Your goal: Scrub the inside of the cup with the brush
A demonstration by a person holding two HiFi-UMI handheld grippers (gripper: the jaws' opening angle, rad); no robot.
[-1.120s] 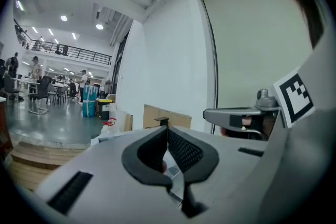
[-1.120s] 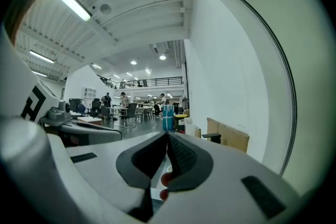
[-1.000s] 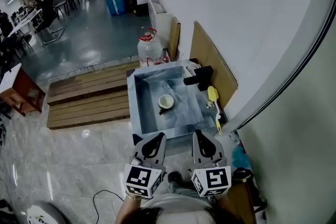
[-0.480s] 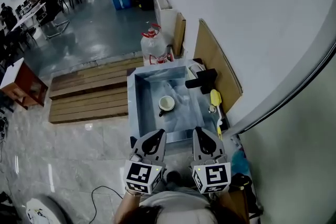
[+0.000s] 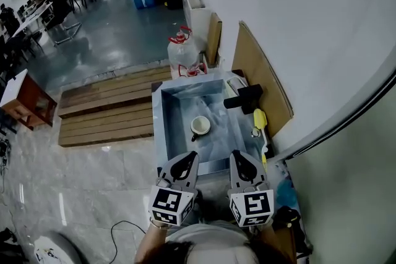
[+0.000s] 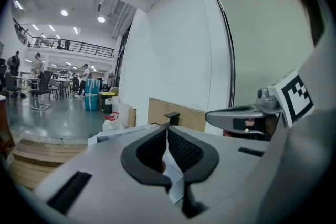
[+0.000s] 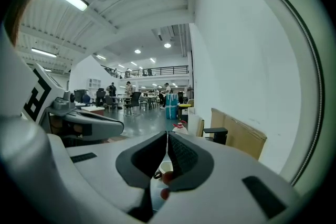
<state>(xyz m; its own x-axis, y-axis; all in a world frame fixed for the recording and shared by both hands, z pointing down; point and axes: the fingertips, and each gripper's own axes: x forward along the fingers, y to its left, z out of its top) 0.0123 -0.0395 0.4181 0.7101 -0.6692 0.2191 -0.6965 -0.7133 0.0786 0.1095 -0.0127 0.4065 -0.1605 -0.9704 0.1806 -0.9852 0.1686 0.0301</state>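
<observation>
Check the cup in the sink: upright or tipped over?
Upright. The head view looks down into the cup's round open mouth, and it stands on the sink floor.

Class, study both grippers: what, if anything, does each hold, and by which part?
Nothing: the left gripper and right gripper are shut, empty. The cup sits in the sink, the brush on its edge.

The sink (image 5: 162, 127) is open on top, with bare room all round the cup (image 5: 200, 125) near its middle. From the cup, the black tap (image 5: 243, 99) sticks out over the sink at 2 o'clock. The yellow brush (image 5: 260, 120) lies on the rim at 3 o'clock, close to the cardboard sheet (image 5: 263, 80) and the white wall (image 5: 309, 40). A water jug (image 5: 184, 51) stands past the far rim at 12 o'clock.
</observation>
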